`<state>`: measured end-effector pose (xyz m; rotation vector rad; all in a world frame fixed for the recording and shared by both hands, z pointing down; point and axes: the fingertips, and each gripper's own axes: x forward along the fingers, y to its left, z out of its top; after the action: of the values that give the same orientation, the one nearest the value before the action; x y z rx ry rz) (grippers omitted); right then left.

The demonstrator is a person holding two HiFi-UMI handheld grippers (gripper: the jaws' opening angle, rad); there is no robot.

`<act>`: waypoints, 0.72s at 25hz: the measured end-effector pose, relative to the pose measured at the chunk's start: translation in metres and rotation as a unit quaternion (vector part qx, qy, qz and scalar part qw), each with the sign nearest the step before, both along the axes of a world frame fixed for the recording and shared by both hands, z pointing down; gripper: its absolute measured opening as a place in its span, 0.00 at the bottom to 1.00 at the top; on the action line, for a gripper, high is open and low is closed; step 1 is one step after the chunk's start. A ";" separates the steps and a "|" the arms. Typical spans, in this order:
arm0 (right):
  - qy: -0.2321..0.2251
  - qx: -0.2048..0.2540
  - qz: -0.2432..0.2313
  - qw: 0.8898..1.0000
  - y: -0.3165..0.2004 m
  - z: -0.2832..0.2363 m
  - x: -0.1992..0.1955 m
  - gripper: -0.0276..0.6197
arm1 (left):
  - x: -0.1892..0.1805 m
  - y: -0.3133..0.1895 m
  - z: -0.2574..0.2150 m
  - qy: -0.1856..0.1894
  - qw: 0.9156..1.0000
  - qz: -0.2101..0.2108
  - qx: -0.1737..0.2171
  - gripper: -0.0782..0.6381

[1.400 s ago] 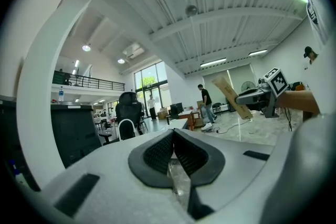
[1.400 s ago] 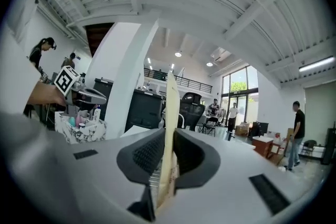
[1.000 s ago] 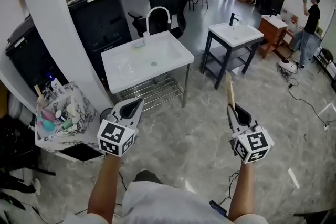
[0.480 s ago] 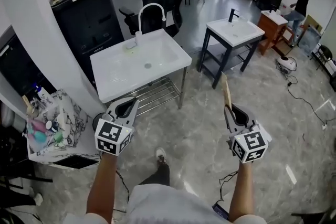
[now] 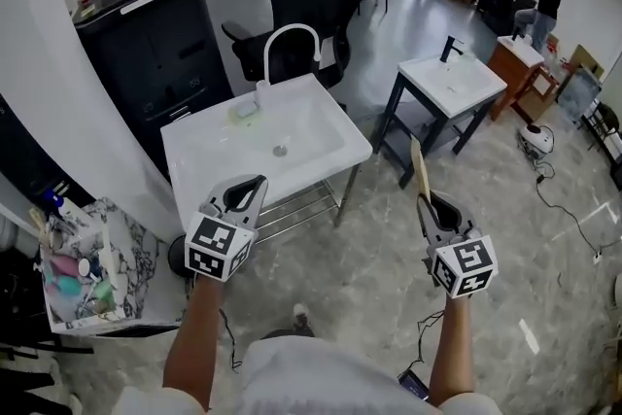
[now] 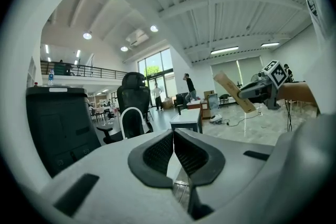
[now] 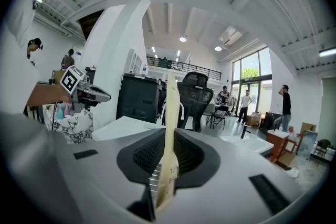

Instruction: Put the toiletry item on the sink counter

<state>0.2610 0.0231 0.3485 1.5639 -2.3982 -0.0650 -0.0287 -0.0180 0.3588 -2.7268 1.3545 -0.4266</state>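
The right hand-held gripper (image 5: pixel 429 202) clamps the flat tan toiletry item (image 5: pixel 419 168). The left hand-held gripper (image 5: pixel 255 185) is closed and empty. The white sink table (image 5: pixel 190 160) lies nearer than a second ago, so the set-down looks almost within reach. Grey marble floor (image 5: pixel 369 277) spreads around, with a black office chair (image 5: pixel 316 5) beyond.

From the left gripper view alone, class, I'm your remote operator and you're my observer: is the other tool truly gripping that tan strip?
Observer: Yes. In the right gripper view the right tool has its pads pressed on the flat tan toiletry item, which stands upright between them.
Operator: Where is the sink counter from it?
Observer: In the head view the white sink counter lies ahead and to the left of it, beyond the left tool.
Operator: Anything beside me?
Observer: A marbled box of toiletries, on your left.
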 end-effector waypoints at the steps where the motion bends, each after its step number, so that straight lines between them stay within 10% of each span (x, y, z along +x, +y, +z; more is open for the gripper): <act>1: -0.004 -0.001 -0.004 1.000 -0.013 0.000 -0.005 0.11 | -0.003 -0.010 0.001 -0.004 1.000 0.001 -0.001 0.12; 18: 0.006 -0.037 -0.071 0.997 -0.140 0.034 -0.063 0.11 | -0.046 -0.116 0.036 0.046 0.997 -0.045 -0.043 0.12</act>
<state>0.1978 -0.1172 0.3823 1.3568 -2.4694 -0.0148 -0.0746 -0.1337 0.3947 -2.7949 1.5202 -0.3770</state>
